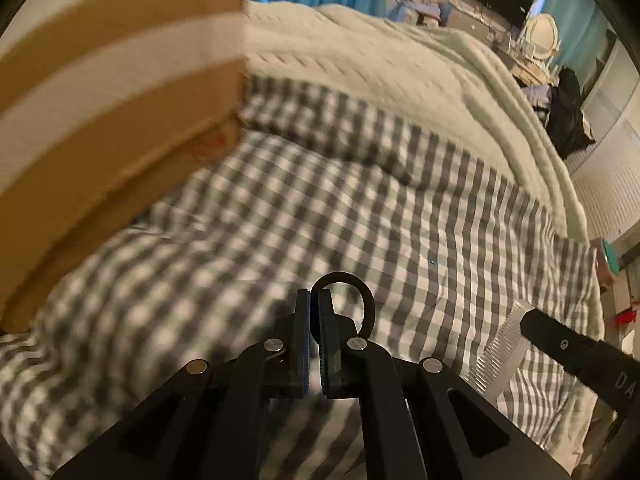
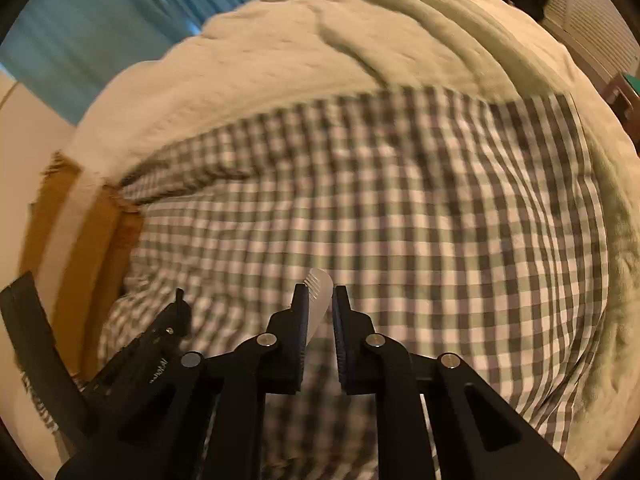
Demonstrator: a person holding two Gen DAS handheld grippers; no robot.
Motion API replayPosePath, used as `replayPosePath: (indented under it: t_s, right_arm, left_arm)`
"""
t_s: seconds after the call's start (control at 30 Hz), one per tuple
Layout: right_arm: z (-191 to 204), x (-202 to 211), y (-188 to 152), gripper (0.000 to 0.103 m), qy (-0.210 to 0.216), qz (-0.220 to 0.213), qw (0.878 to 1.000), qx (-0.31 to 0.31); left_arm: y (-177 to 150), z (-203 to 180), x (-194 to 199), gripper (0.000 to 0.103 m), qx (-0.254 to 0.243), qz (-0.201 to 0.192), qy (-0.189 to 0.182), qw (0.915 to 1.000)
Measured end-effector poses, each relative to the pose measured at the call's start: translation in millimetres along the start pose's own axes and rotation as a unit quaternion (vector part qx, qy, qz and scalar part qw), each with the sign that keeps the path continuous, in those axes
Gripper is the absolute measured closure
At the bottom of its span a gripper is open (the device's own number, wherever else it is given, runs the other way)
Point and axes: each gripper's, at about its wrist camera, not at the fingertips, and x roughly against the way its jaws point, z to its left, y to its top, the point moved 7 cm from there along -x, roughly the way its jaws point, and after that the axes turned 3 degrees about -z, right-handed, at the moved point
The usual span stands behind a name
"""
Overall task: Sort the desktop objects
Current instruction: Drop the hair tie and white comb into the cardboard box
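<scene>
Comb in right tool; black ring in left tool; lettering unreadable.

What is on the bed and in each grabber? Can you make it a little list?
surface: checked bedsheet
left gripper: shut on a black ring
right gripper: closed around a white comb
box: cardboard box, to the left on the sheet
blanket: pale blanket beyond the checked part
sharpness: both views blurred
</scene>
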Motion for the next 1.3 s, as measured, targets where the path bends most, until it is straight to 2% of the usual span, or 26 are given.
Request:
replayPosePath:
  t_s: [0.1,0.23,0.33,0.47,0.63,0.73,0.87,0.93,1.03,1.1,1.27,1.3]
  right_arm:
    - [23.6,26.8,3.5,0.098,0.013,-0.026,0.999,0.016]
    - [61.7,81.5,24.3,0.1,0.024,-0.065,0.995,0.066]
    - [99.2,111.3,41.0,0.1,0.025,-0.094,0.991,0.094]
    - [154.2,148.5,60.4,0.1,0.043,-0.125,0.985,0.114]
    - [238.8,186.2,79.9,0.1,0.078,-0.153,0.972,0.163]
    - [287.8,199.2,83.5,0.1,0.107,-0.163,0.962,0.193]
    - [340.0,191.0,84.7,0.1,0.136,-0.16,0.951,0.228]
    - [354.6,174.3,81.3,0.1,0.153,-0.151,0.949,0.232]
    - [365.4,130.2,77.5,0.1,0.16,-0.107,0.957,0.216]
    - [372.1,101.3,75.1,0.1,0.151,-0.082,0.961,0.216]
    - [384.7,68.7,79.5,0.099,0.143,-0.074,0.962,0.22]
    - [385.6,64.6,81.2,0.093,0.144,-0.074,0.962,0.218]
  left_arm:
    - [10.6,15.5,28.5,0.1,0.001,-0.022,-0.009,0.9997]
    - [40.4,29.6,69.8,0.1,-0.023,-0.061,-0.015,0.9978]
    - [65.5,39.7,111.3,0.1,-0.032,-0.098,-0.014,0.9946]
    - [114.4,62.2,173.2,0.1,-0.02,-0.154,-0.014,0.9878]
    - [172.4,100.7,225.3,0.1,-0.011,-0.182,0.0,0.9833]
    - [201.2,130.7,239.6,0.1,0.002,-0.186,0.002,0.9825]
    - [217.6,171.8,235.7,0.1,0.004,-0.195,0.024,0.9805]
    - [215.9,195.7,214.7,0.1,0.017,-0.175,0.03,0.984]
    - [209.8,225.9,182.7,0.1,0.053,-0.135,0.036,0.9887]
    - [207.8,238.1,167.8,0.1,0.055,-0.123,0.048,0.9897]
    - [203.9,250.2,146.7,0.099,0.066,-0.11,0.047,0.9907]
    - [201.9,253.8,144.2,0.098,0.069,-0.109,0.049,0.9903]
